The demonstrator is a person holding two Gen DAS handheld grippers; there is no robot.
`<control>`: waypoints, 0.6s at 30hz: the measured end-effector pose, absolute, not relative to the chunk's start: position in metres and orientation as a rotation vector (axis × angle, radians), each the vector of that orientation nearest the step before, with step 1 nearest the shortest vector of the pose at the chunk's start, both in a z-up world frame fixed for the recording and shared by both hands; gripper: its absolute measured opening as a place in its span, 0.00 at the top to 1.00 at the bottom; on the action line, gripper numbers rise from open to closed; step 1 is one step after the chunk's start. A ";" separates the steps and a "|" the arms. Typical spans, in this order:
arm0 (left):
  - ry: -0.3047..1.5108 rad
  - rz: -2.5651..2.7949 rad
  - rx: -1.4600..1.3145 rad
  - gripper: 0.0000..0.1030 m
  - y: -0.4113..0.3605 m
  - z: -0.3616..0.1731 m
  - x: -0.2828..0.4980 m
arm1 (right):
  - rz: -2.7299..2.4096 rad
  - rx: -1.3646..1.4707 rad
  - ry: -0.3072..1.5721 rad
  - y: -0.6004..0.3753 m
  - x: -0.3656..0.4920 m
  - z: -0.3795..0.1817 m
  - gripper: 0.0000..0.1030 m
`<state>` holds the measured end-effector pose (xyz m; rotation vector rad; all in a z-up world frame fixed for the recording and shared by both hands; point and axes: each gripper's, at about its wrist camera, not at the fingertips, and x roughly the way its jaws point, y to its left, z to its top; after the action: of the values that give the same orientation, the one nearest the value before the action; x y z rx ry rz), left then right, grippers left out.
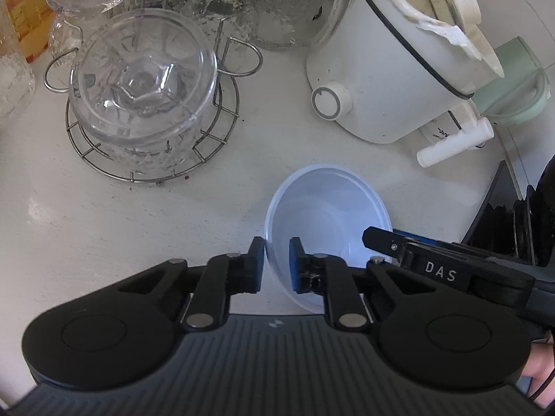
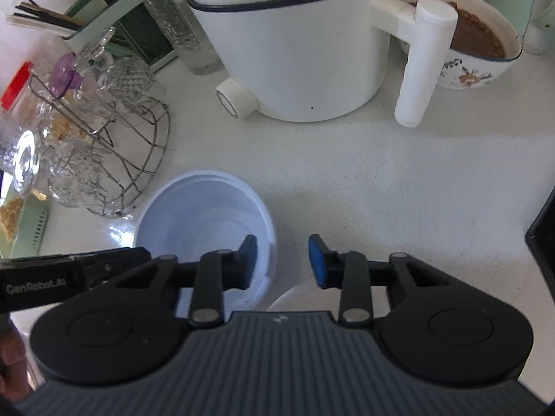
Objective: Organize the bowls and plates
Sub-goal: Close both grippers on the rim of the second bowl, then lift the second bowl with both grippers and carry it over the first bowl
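I read this as a home kitchen. White bench [image 2: 381, 180] is crowded with a white electric cooking pot [image 2: 295, 52], cut-glass lidded dishes on a wire rack [image 1: 152, 145], chopsticks in a holder [image 2: 69, 3], and a floral bowl [image 2: 478, 66] of something brown, probably food.

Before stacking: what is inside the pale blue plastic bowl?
The pale blue plastic bowl looks empty; the left gripper straddles its rim and the right gripper hides some.
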<state>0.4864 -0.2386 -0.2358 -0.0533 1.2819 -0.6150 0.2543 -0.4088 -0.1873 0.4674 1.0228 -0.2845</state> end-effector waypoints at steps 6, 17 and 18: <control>1.269 -0.623 -0.058 0.85 -0.238 -0.230 0.487 | -0.260 0.479 1.009 -0.404 0.256 -0.183 0.80; 1.238 -0.632 -0.072 0.85 -0.221 -0.199 0.489 | -0.225 0.540 0.952 -0.400 0.246 -0.160 0.79; 1.231 -0.630 -0.075 0.85 -0.220 -0.196 0.487 | -0.222 0.547 0.948 -0.399 0.245 -0.158 0.79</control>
<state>0.4874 -0.2195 -0.1958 -0.0746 1.2310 -0.6301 0.2448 -0.3989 -0.1579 0.5474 0.9476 -0.2219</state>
